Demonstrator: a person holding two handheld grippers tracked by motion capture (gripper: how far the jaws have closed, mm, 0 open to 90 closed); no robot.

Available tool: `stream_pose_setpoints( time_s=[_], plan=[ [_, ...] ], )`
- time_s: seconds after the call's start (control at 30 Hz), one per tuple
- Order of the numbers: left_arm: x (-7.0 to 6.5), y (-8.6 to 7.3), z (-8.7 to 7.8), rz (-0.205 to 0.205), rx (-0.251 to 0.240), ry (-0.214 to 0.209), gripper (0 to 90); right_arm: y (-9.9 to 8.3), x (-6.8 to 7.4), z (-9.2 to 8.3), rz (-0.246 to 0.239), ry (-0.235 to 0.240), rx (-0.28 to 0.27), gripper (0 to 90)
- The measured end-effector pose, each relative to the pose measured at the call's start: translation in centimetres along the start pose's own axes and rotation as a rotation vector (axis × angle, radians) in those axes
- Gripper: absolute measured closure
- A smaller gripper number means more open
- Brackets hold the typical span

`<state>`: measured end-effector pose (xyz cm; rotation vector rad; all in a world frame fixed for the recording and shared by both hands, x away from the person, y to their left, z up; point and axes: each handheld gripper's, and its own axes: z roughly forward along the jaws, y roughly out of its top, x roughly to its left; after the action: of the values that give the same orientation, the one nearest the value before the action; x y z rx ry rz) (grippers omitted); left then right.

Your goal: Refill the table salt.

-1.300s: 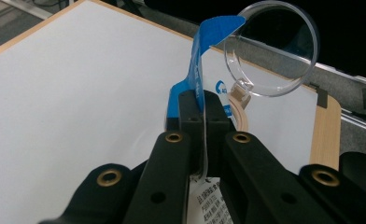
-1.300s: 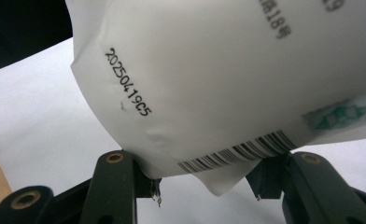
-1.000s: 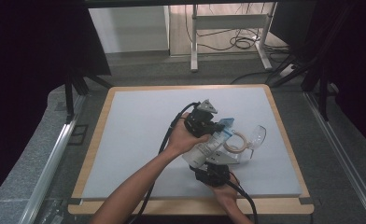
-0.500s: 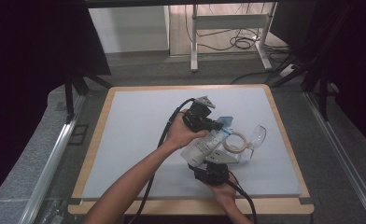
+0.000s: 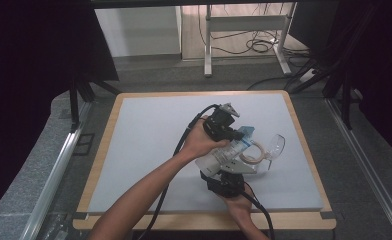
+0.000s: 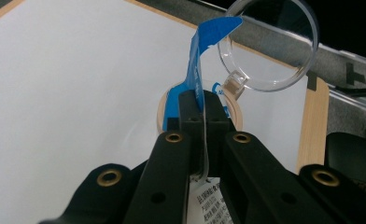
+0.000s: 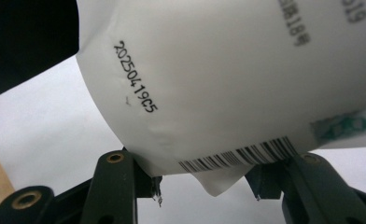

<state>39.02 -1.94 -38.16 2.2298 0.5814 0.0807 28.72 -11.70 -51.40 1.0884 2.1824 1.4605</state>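
While the left forearm reaches up from the bottom left of the high view, its hand wraps the left gripper (image 5: 232,131) right of centre, jaws closed tight on the blue tab (image 6: 200,65) of a white packet (image 5: 223,156). Below it, the right hand (image 5: 237,204) holds the right gripper (image 5: 227,173) pointing up the frame, jaws half spread and clamped around the packet's lower end. A clear round lid (image 5: 275,146) sits just right of the packet on the table (image 5: 149,125).

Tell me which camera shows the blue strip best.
The left gripper view: the blue strip rises close up from between the shut jaws, in front of a clear lens. The high view shows a small blue patch by the left gripper. The right gripper view shows the white packet instead.
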Motion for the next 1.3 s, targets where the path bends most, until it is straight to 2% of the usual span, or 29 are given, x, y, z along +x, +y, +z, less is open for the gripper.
stream_pose_setpoints(
  time_s=[0.5, 0.83, 1.03, 1.3],
  plan=[
    [-0.4, 0.8, 0.9, 0.033, 0.051, 0.014, 90.0, 0.3, 0.0, -0.1, 0.017, 0.015, -0.015, 54.1],
    [-0.2, 1.1, 1.2, 0.024, 0.038, 0.01, 90.0, 0.5, -0.1, -0.2, 0.018, 0.018, -0.023, 54.2],
    [-0.2, 1.4, 1.8, 0.031, 0.062, 0.01, 90.0, 0.5, -0.2, -0.2, 0.031, 0.02, -0.027, 54.3],
    [-0.2, 1.7, 2.2, 0.036, 0.067, 0.013, 90.0, 0.6, -0.4, -0.3, 0.038, 0.018, -0.033, 54.3]
  ],
)
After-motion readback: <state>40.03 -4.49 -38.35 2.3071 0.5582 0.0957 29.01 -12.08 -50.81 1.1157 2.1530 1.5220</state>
